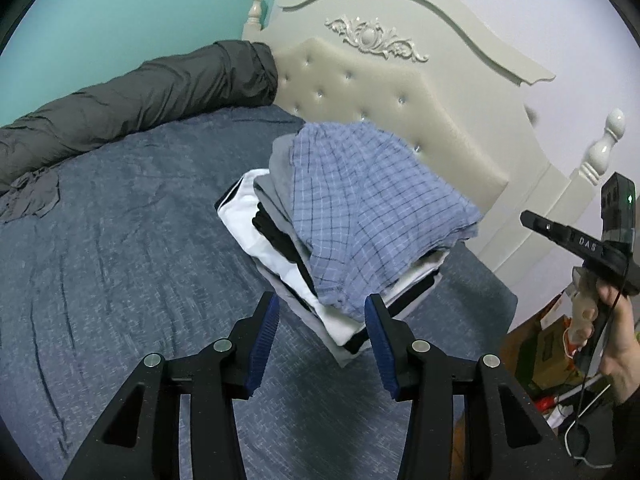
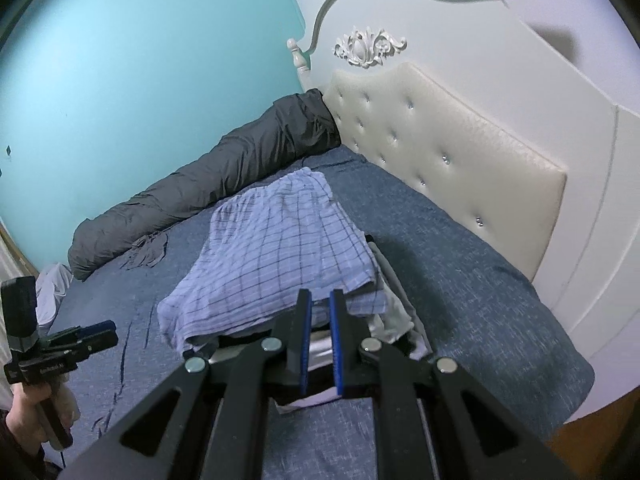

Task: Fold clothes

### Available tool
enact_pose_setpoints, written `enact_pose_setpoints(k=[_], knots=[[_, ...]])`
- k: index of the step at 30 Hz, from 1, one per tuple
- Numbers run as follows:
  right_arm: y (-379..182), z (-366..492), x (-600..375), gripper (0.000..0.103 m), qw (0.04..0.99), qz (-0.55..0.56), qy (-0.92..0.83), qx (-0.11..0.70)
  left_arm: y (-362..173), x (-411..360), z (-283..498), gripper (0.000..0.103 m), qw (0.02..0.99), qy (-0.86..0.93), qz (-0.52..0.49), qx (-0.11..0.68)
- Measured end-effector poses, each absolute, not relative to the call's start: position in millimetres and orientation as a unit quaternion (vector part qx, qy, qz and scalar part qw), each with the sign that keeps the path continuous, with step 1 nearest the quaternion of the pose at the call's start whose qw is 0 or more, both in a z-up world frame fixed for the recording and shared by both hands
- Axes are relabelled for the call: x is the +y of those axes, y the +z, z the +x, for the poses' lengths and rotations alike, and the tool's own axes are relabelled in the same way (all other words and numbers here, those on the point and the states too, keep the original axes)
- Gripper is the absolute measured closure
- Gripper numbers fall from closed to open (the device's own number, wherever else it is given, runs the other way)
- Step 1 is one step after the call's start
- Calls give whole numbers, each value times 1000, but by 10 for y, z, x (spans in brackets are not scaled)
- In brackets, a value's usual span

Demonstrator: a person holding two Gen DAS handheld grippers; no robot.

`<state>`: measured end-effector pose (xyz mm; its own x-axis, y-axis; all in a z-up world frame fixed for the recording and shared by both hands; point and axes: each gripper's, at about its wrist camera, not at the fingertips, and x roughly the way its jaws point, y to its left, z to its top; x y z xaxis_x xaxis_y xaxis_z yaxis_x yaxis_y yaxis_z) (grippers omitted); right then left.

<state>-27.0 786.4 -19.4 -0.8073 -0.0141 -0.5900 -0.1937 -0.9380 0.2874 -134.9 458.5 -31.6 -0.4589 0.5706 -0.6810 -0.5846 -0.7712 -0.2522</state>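
Note:
A blue plaid garment lies folded on top of a stack of folded clothes with white, grey and black layers, on the blue bedspread. My left gripper hovers just short of the stack's near corner, open, with nothing between its blue pads. My right gripper is over the stack's near edge, its pads almost together with no cloth between them. Each gripper also shows in the other's view, the right gripper and the left gripper, both held in a hand off to the side.
A dark grey rolled duvet runs along the teal wall. A tufted cream headboard stands behind the stack. A small crumpled grey cloth lies beside the duvet. Boxes sit on the floor past the bed's edge.

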Motion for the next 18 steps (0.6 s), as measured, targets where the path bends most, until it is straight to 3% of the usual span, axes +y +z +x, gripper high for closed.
enact_pose_setpoints(k=[9,18], knots=[[39,37,7593,94,53,-296,938,171,81,4369,-1062,54,341,865,-370,6],[226,373,7359,87,55,-288,940,175,360,4147,-805,50,342,872,-350,3]])
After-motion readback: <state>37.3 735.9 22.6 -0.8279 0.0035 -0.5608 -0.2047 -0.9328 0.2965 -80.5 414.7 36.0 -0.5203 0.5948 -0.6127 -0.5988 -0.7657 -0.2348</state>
